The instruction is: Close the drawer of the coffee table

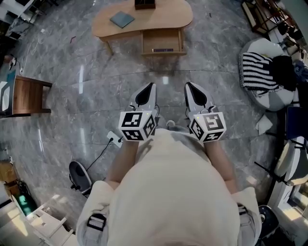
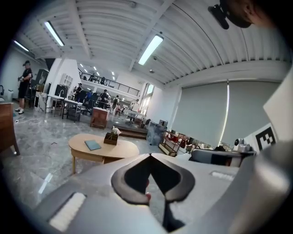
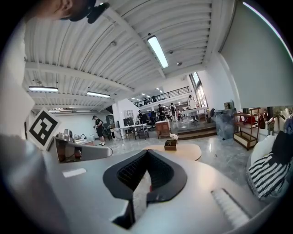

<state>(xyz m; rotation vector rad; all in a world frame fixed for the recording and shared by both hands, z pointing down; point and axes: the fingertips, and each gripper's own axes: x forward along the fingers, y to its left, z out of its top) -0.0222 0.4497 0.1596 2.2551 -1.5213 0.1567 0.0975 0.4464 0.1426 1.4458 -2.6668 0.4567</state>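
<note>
The oval wooden coffee table (image 1: 163, 18) stands far ahead on the marble floor. Its drawer (image 1: 162, 43) is pulled out toward me, with a dark flat thing inside. A blue book (image 1: 122, 19) and a dark box (image 1: 145, 4) sit on the top. My left gripper (image 1: 151, 86) and right gripper (image 1: 188, 85) are held side by side in front of my body, well short of the table, both shut and empty. The left gripper view shows the table (image 2: 122, 149) past the shut left gripper (image 2: 150, 156). In the right gripper view the table (image 3: 187, 151) lies beyond the shut right gripper (image 3: 147, 151).
A wooden side table (image 1: 29, 96) stands at the left. At the right sits a white beanbag (image 1: 262, 48) with a striped cloth (image 1: 258, 72). A power strip (image 1: 114, 139) with a cable lies near my feet. People stand among desks (image 2: 64, 103) far off.
</note>
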